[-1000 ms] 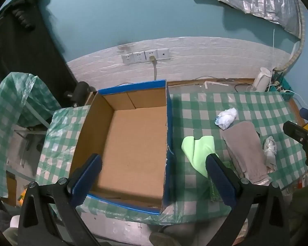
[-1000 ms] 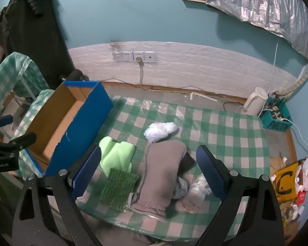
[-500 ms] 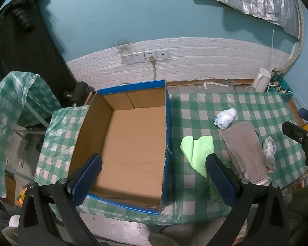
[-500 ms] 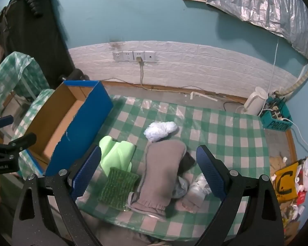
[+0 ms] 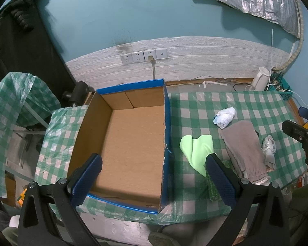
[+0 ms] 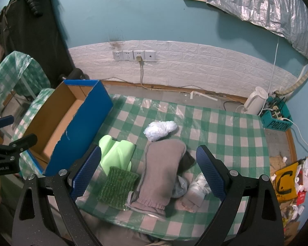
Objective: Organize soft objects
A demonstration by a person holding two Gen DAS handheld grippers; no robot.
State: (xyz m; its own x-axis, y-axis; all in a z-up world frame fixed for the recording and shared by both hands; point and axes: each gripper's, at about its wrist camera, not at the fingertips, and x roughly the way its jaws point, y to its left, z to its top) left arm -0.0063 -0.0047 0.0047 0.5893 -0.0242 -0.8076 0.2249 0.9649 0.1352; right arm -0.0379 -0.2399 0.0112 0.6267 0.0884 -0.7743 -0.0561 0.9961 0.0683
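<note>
An empty blue cardboard box [image 5: 166, 123] [image 6: 88, 110] stands on the left of the checked table. Right of it lie a light green cloth [image 5: 197, 149] [image 6: 117, 153], a dark green fuzzy pad [image 6: 118, 186] [image 5: 214, 190], a grey garment [image 5: 244, 149] [image 6: 162, 174], a white crumpled cloth [image 5: 224, 116] [image 6: 160, 130] and a white sock [image 5: 269, 147] [image 6: 197, 188]. My left gripper [image 5: 154, 180] is open and empty above the box's front. My right gripper [image 6: 148, 174] is open and empty above the grey garment.
The green checked tablecloth [image 6: 225, 135] covers the table. A white kettle [image 6: 254, 100] and a teal basket [image 6: 277, 116] stand at the back right. A black jacket [image 6: 30, 20] hangs at the left. Litter and a yellow sign [image 6: 285, 182] lie at the right.
Both grippers stay open; the views shift only very slightly. Nothing on the table has moved.
</note>
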